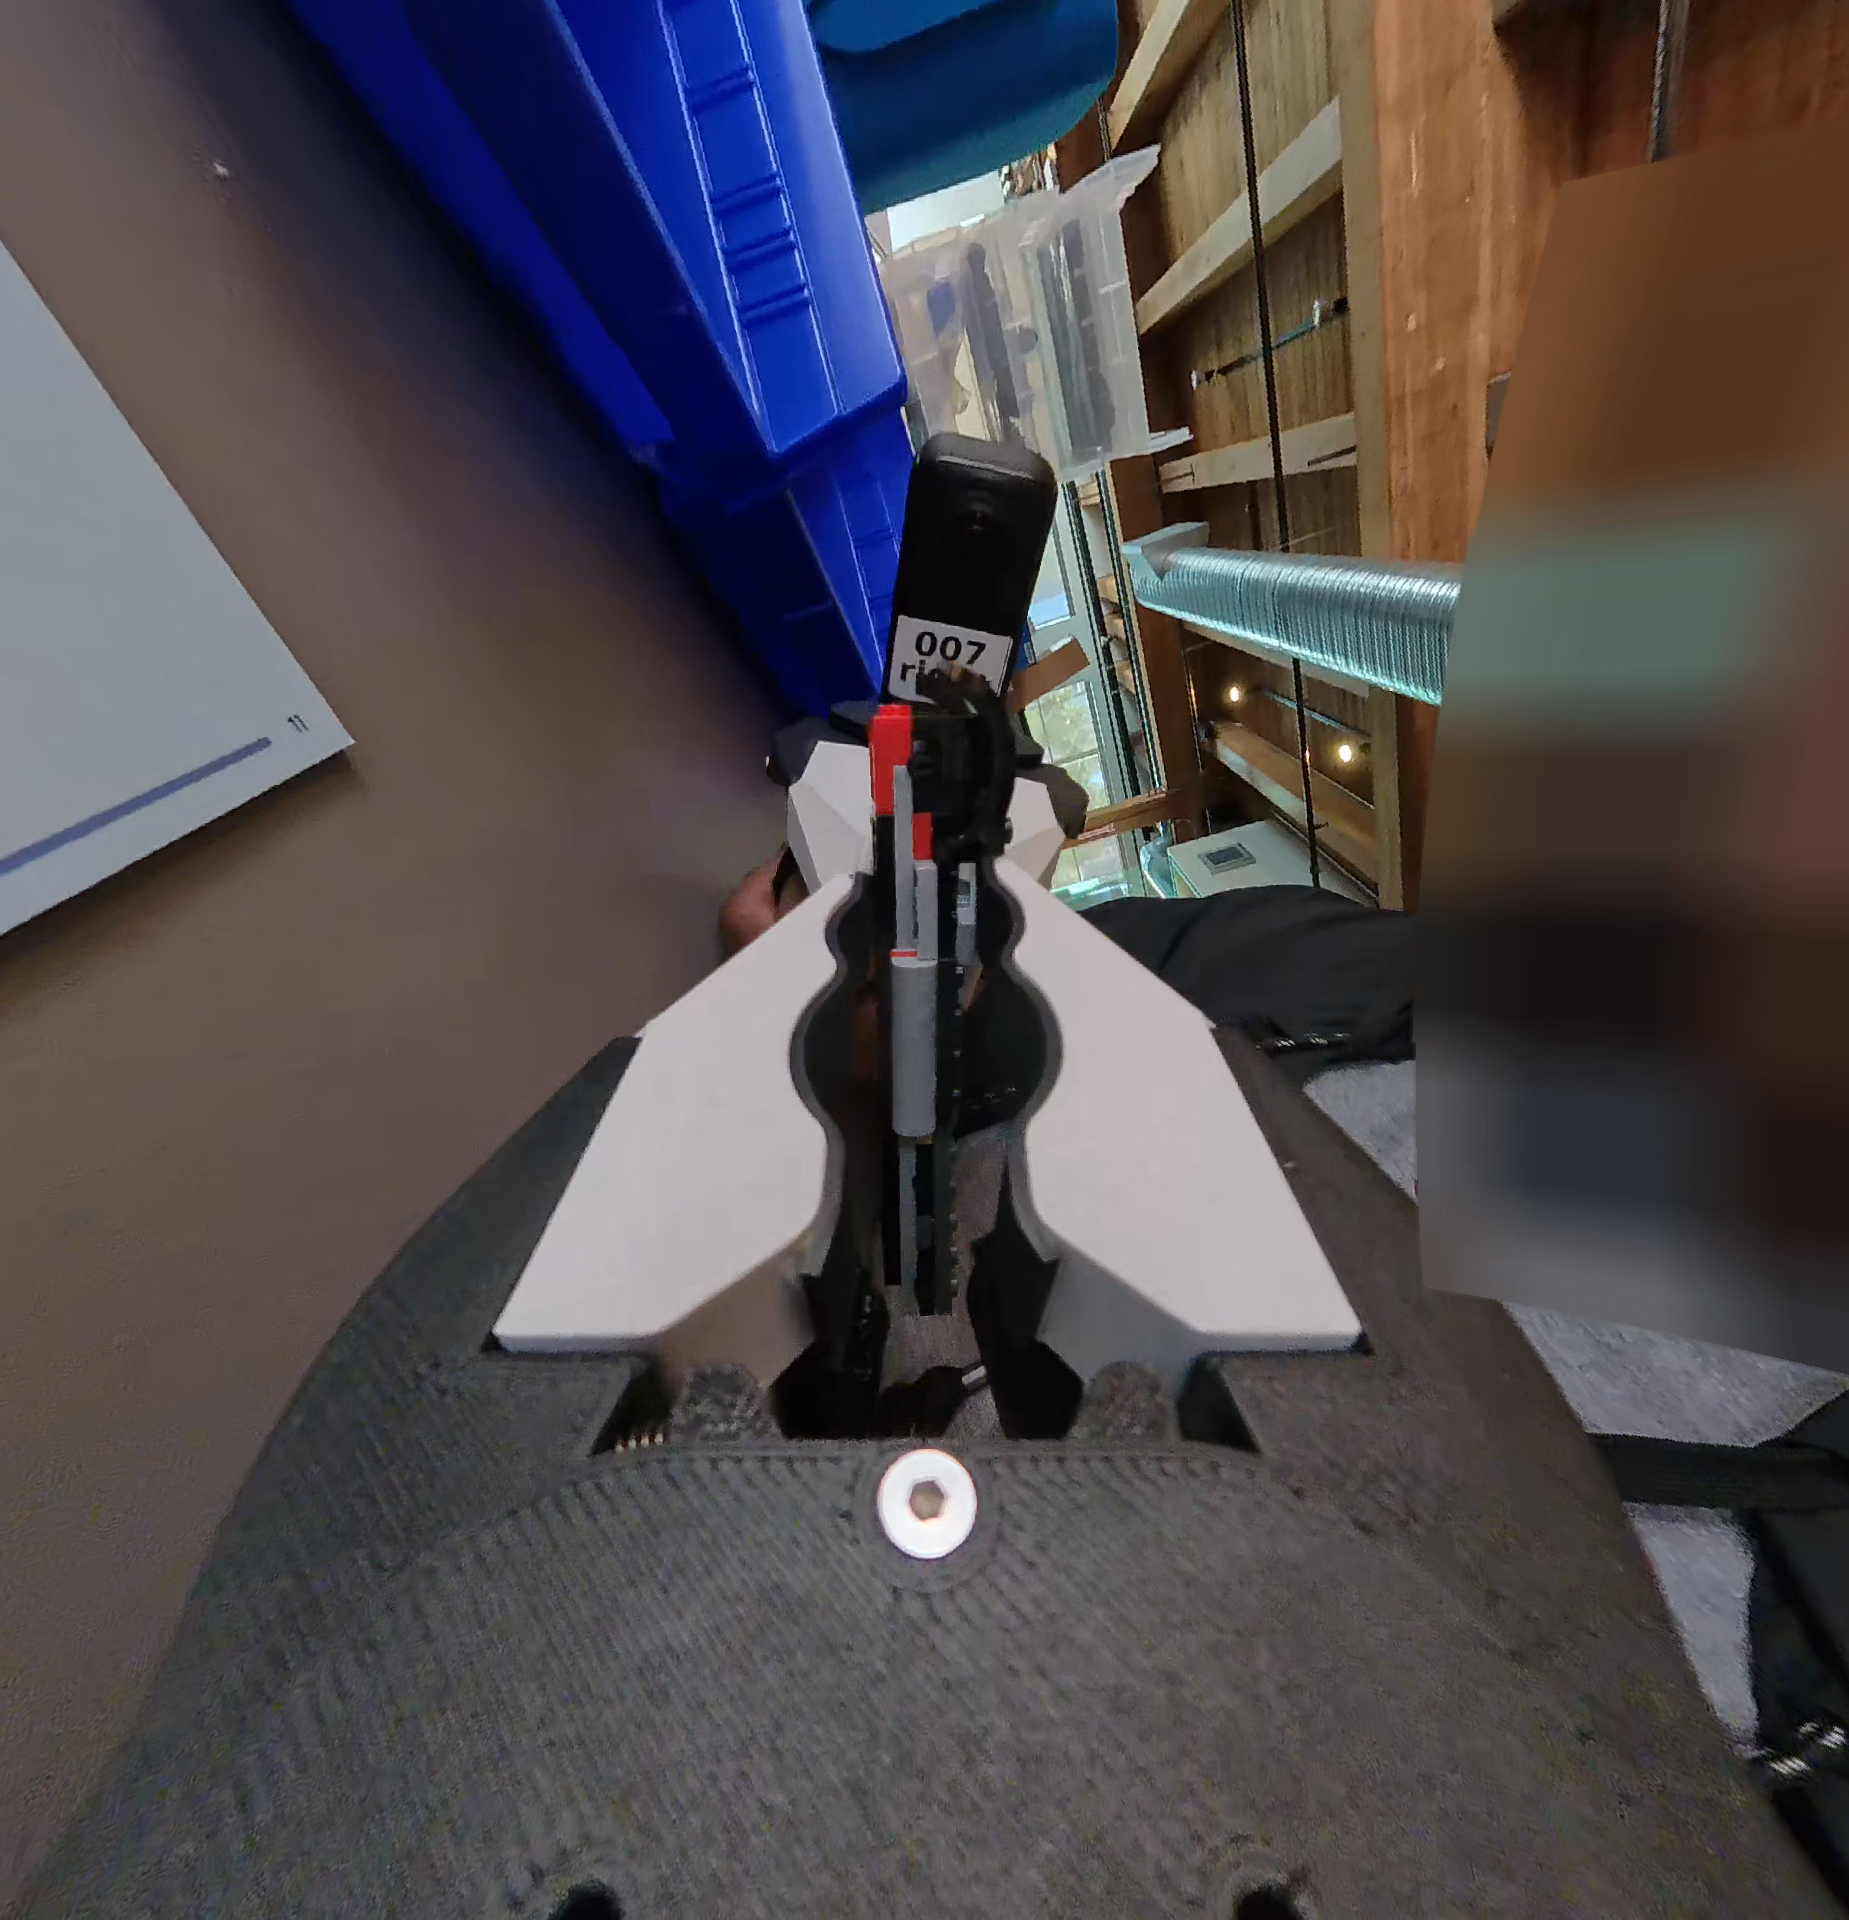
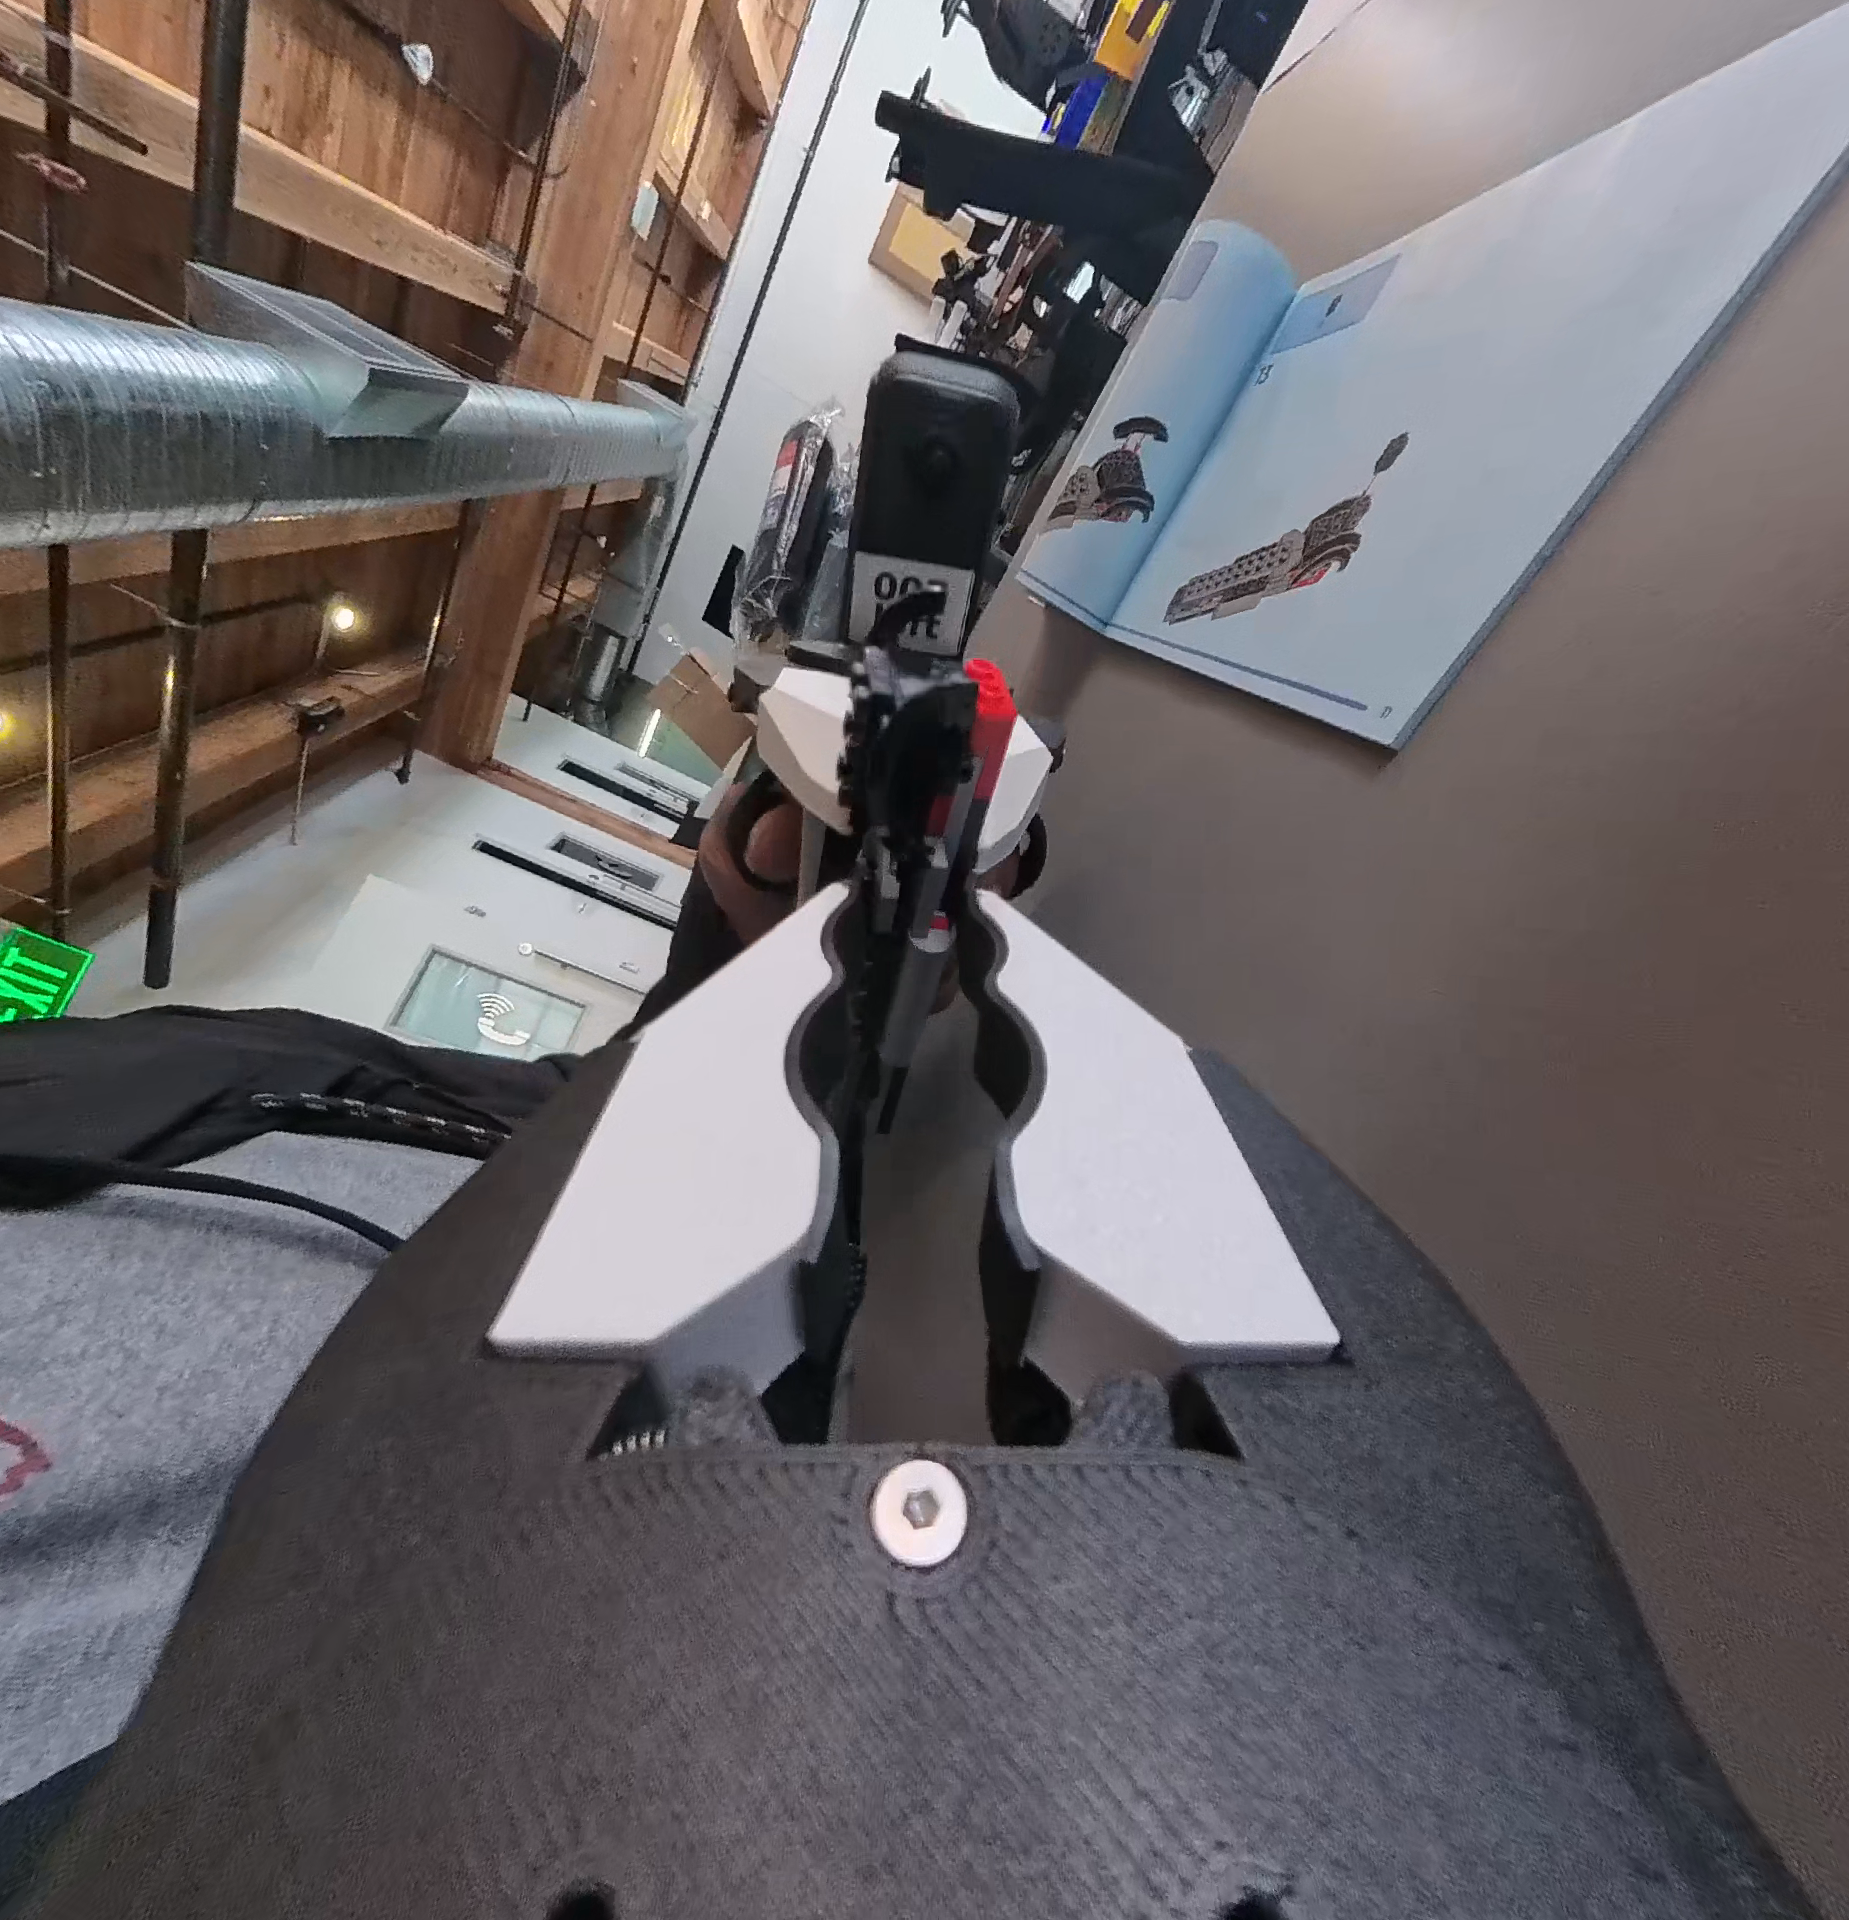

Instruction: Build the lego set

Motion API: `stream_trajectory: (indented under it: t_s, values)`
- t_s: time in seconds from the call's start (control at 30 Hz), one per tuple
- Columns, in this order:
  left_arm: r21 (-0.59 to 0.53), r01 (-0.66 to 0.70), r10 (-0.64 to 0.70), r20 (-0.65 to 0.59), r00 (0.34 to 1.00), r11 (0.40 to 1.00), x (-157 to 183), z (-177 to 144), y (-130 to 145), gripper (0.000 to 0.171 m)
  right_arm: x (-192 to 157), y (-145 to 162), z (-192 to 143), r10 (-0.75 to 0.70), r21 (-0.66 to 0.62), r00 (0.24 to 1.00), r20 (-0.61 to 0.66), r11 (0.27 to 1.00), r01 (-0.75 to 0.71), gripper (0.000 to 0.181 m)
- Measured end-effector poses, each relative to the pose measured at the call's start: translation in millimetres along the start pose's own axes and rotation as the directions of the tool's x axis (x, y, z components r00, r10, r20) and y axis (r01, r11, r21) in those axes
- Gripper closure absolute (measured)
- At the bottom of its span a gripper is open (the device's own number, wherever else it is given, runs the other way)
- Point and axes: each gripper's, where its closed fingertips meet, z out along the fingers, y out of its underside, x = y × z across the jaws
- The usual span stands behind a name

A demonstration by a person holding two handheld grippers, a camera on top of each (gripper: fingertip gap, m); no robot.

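Observation:
A thin lego assembly (image 1: 915, 1039) of black, grey and red parts, with a red brick (image 1: 889, 748) at its far end, is seen edge-on between my two grippers, which face each other. My left gripper (image 1: 925, 894) is shut on its near end. The right gripper (image 1: 930, 821), with a black camera on top, grips the far end. In the right wrist view the same assembly (image 2: 915, 987) runs between my right gripper's (image 2: 907, 904) white fingers, which are closed on it. The left gripper (image 2: 899, 769) holds the other end by the red brick (image 2: 987, 717). The assembly is held up above the brown table (image 2: 1471, 1039).
An open instruction booklet (image 2: 1315, 499) lies on the table; it also shows in the left wrist view (image 1: 89, 665). Blue plastic bins (image 1: 691, 291) stand along the table's far side. A person's grey-clad torso (image 2: 151, 1299) is close behind the grippers. My two grippers' fingertips are within a few centimetres of each other.

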Motion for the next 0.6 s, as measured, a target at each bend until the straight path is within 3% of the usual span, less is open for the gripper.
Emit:
stream_trajectory:
  t_s: [0.6]
  values:
    - [-0.032,-0.005,0.006,0.021,1.000,0.999,-6.1,-4.7,8.7,0.153,2.0,8.5,3.7,-0.026,-0.065,0.999,-0.019,0.998,0.025,0.163]
